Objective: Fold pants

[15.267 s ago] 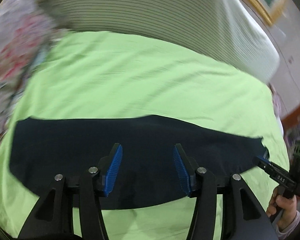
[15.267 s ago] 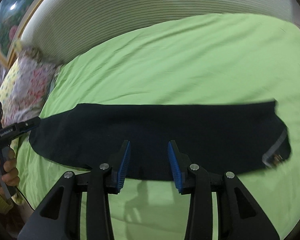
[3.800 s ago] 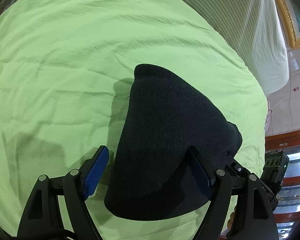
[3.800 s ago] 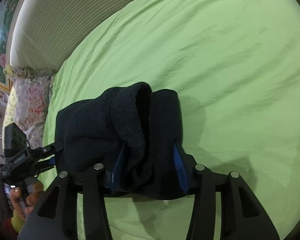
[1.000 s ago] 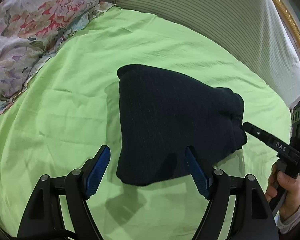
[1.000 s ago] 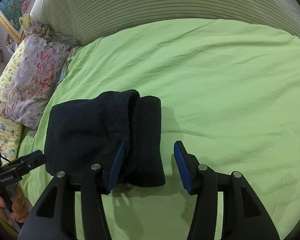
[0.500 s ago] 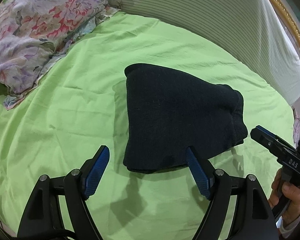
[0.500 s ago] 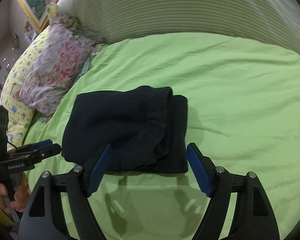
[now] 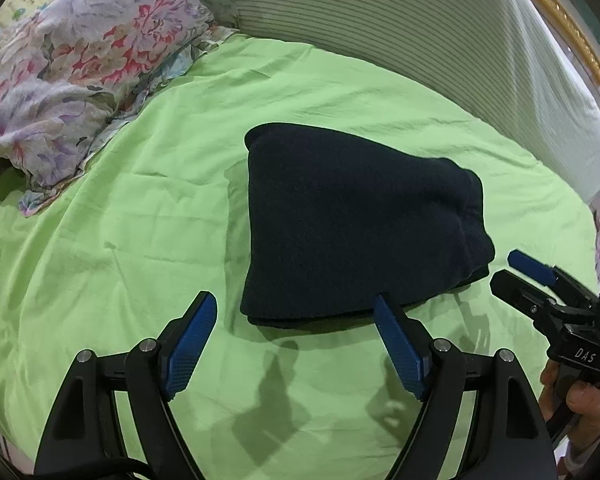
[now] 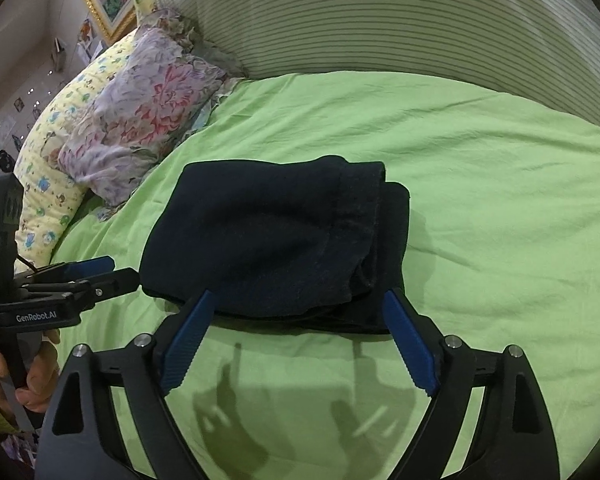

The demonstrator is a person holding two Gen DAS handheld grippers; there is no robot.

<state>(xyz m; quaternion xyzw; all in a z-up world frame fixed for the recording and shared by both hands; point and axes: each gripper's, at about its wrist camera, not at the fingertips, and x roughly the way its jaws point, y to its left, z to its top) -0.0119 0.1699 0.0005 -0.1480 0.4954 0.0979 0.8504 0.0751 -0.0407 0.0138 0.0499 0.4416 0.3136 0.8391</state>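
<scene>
While the right claw (image 10: 298,344) is opening with nothing between its jaws and the left claw (image 9: 296,346) stands wide and empty, both should back off toward 6 o'clock. I judge the folded black pants (image 9: 356,228) finished, so do not brush them or the green bedsheet (image 9: 120,248).

A floral pillow (image 9: 80,68) lies on the green sheet (image 9: 132,240) beside a striped headboard (image 9: 400,28).

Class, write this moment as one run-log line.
pants: folded on bed | left gripper: open, empty | right gripper: opening, empty
</scene>
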